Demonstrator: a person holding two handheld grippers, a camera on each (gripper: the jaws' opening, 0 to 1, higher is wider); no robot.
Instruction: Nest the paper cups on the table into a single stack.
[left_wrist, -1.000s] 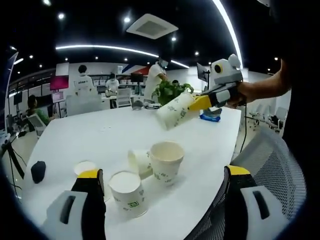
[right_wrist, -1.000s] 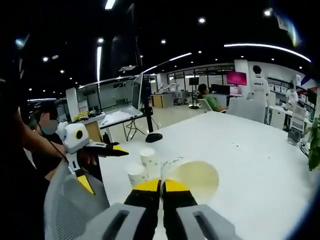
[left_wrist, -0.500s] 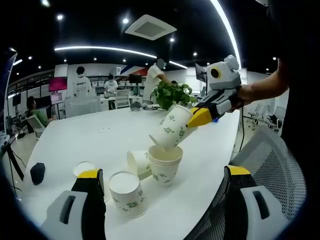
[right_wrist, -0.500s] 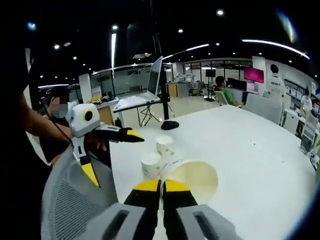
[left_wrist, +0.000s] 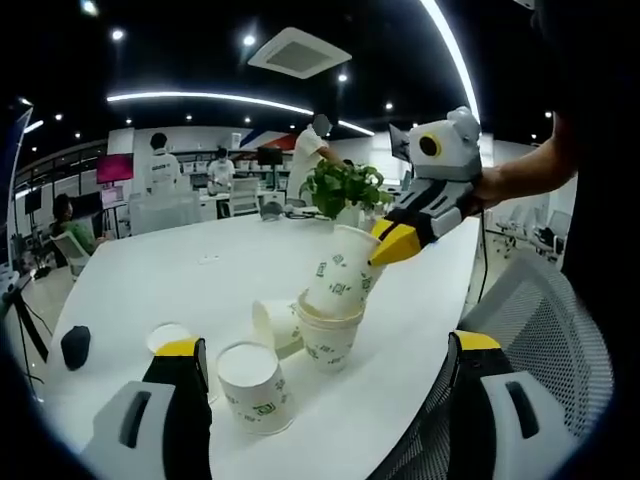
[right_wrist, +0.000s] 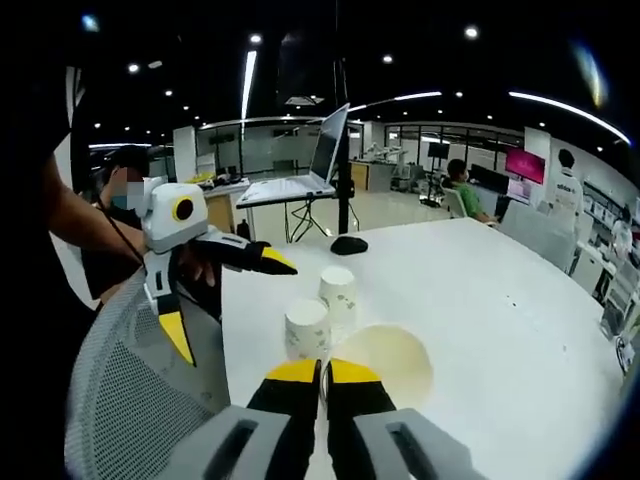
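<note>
Your right claw (left_wrist: 397, 243) is pinched shut on the rim of a paper cup (left_wrist: 340, 282), and that held cup is tilted, its base already inside the mouth of the upright cup (left_wrist: 326, 340) standing near the counter's (left_wrist: 160, 275) near edge. In the right gripper view the same claw (right_wrist: 321, 372) shows its yellow tips closed together on the rim, with the cup's open mouth (right_wrist: 385, 365) just ahead of them.

The cup is only partly seated and leaning, so the step now is to straighten it. Roll your wrist until the held cup's axis lines up with the one below, then press down gently and evenly; a crooked push would likely wedge the rim or tip the lower cup toward the edge. Let go only once the cup sits square, and lift away straight so the claw does not drag the pair over.

Your left claw (left_wrist: 320, 365) is wide open and holds nothing, hanging over the near edge. Three more cups wait nearby: one upright cup (left_wrist: 256, 385) close to your left claw, one lying on its side (left_wrist: 275, 322) touching the stack's base, and another (left_wrist: 168, 335) farther toward the left side of the counter. You could use the free claw to steady the lower cup.
</note>
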